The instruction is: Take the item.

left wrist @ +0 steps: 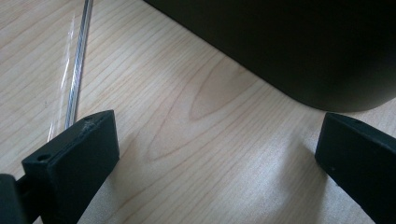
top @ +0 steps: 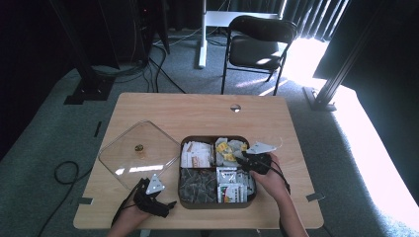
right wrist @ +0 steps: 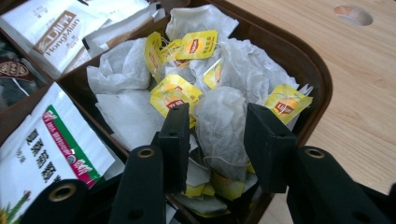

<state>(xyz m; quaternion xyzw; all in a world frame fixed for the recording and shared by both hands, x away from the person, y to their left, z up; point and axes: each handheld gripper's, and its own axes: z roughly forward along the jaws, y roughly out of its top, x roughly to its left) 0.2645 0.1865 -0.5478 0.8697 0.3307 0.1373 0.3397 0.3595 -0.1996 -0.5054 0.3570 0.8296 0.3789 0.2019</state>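
Observation:
A dark brown box (top: 179,185) with four compartments sits at the table's front middle. Its far right compartment holds white tea bags with yellow tags (top: 228,149). My right gripper (top: 240,159) reaches into that compartment. In the right gripper view its jaws (right wrist: 215,135) stand on either side of one upright white tea bag (right wrist: 219,126). The bag fills most of the gap and looks unsqueezed. My left gripper (top: 168,205) rests low over the table left of the box, open with only bare wood between its jaws (left wrist: 215,135). The box wall (left wrist: 303,46) lies just ahead of it.
A clear square lid (top: 138,153) with a small knob lies on the table left of the box; its edge (left wrist: 77,70) runs beside my left jaw. Other compartments hold white sachets (right wrist: 56,28), green-striped packets (right wrist: 51,149) and dark packets (top: 197,185). A cable hole (top: 235,107) is near the far edge, a chair (top: 259,42) beyond.

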